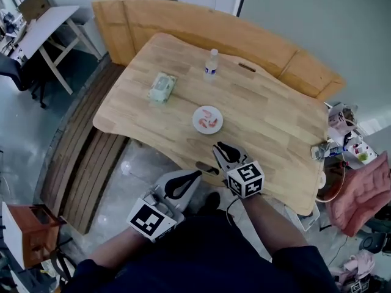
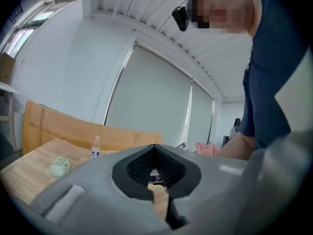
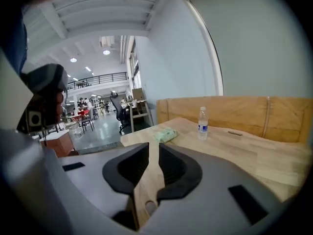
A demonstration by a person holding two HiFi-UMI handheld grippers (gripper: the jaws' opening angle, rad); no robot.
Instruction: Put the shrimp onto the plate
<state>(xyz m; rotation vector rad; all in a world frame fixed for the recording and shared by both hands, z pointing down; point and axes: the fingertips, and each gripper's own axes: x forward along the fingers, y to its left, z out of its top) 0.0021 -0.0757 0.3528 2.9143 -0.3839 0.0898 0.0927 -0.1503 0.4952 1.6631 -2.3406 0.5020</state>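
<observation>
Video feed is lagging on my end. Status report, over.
Left gripper shut, empty; right gripper jaws slightly apart, empty. Shrimp on the plate. Bottle and wipes pack stand clear of it.

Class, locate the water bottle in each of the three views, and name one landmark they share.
Head view: water bottle at top centre.
Left gripper view: bottle at lower left.
Right gripper view: bottle right of centre.
Shared landmark: green pack, left of the bottle everywhere.
</observation>
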